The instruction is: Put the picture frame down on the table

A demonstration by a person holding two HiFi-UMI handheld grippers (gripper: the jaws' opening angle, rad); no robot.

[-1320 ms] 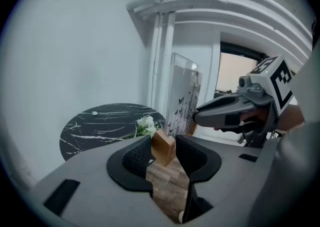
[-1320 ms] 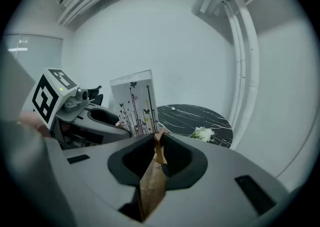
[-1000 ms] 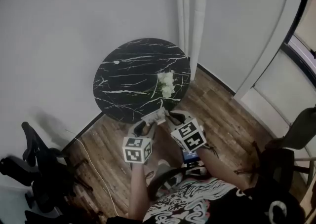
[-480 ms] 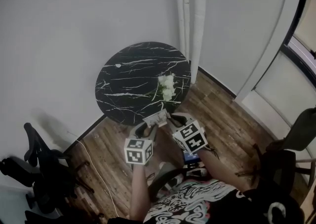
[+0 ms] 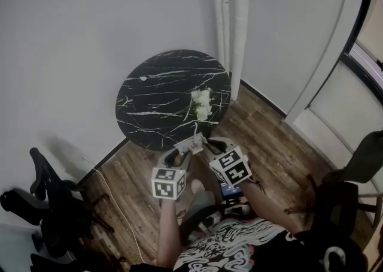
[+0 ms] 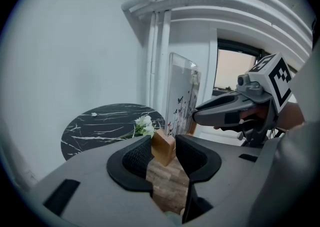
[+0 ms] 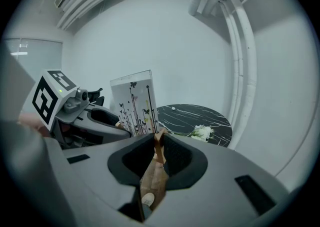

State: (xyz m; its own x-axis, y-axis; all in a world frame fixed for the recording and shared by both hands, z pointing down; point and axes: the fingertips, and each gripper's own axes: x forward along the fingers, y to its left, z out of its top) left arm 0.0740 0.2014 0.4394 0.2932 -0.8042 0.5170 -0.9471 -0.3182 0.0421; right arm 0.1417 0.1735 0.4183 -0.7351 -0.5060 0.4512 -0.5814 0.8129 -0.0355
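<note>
The picture frame [image 5: 190, 142], a clear panel printed with butterflies and stems on wooden feet, hangs upright over the wooden floor just short of the round black marble table [image 5: 157, 98]. My left gripper [image 5: 179, 153] is shut on one wooden foot [image 6: 163, 147]. My right gripper [image 5: 207, 145] is shut on the thin wooden foot [image 7: 159, 145] at the other end. The panel [image 6: 182, 96] rises beyond the left jaws, with the right gripper [image 6: 235, 111] beside it. In the right gripper view the panel [image 7: 134, 102] stands beside the left gripper [image 7: 95, 118].
White flowers [image 5: 201, 103] lie on the table's right side, and a small white scrap [image 5: 142, 77] lies at its far left. White pipes [image 5: 230, 19] run up the wall behind. A black office chair [image 5: 51, 205] stands at the lower left, another chair [image 5: 359, 169] at the right.
Both grippers and the frame have drifted slightly right and toward the table, still over the floor. Their grip is unchanged.
</note>
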